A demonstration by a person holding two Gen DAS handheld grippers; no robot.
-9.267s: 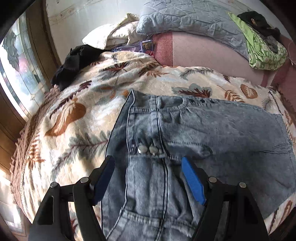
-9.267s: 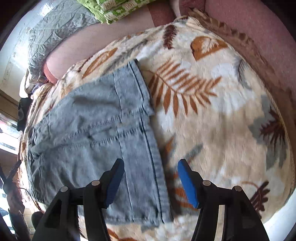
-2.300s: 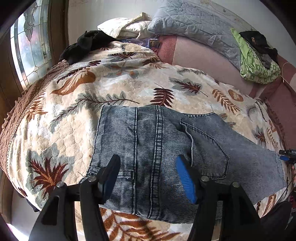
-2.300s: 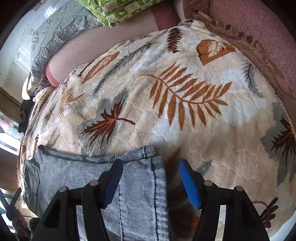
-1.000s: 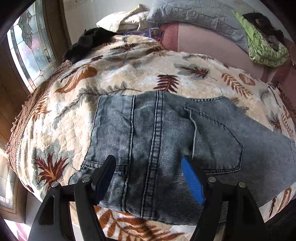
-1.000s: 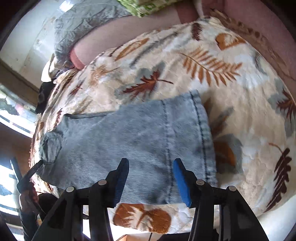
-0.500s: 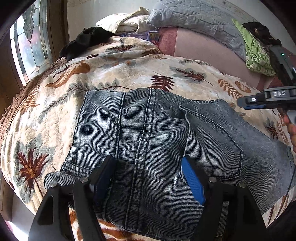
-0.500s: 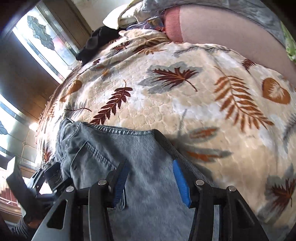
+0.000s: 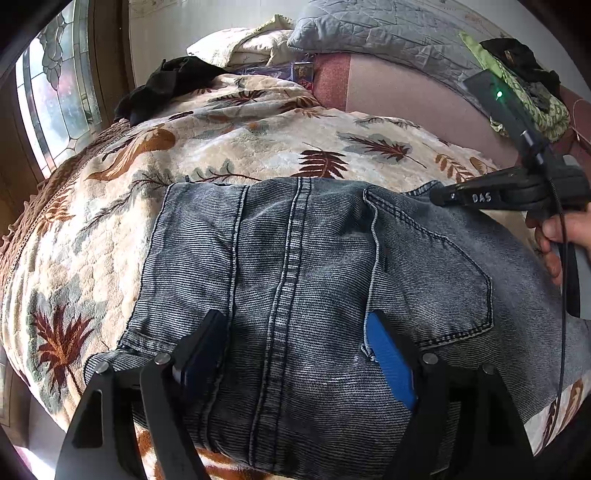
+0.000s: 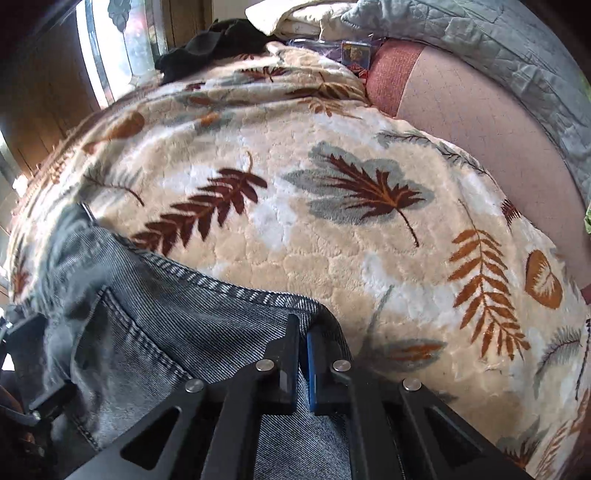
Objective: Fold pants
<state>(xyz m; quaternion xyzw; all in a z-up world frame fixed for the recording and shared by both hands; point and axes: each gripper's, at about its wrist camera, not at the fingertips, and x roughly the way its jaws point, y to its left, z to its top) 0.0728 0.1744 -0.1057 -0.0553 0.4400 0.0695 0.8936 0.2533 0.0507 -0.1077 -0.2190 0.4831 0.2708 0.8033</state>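
Grey-blue denim pants (image 9: 314, 280) lie folded lengthwise, back pocket up, on a leaf-patterned blanket (image 9: 229, 155). My left gripper (image 9: 295, 347) is open, its blue-padded fingers astride the centre seam near the waistband at the near edge. My right gripper (image 10: 303, 347) is shut on the pants' far upper edge (image 10: 221, 291), pads pinching the denim. In the left wrist view the right gripper (image 9: 443, 194) comes in from the right, held by a hand, its tip at the pants' far edge beside the pocket.
The blanket (image 10: 332, 206) covers a bed. A black garment (image 9: 166, 85) lies at the far left corner by a stained-glass window (image 9: 55, 99). Pillows (image 9: 388, 33), a pink headboard (image 9: 399, 92) and a green cloth pile (image 9: 532, 92) line the back.
My right gripper has swung from the leg end to the pants' far edge near the pocket and has closed on the denim. My left gripper has stayed open, edging closer over the waistband.
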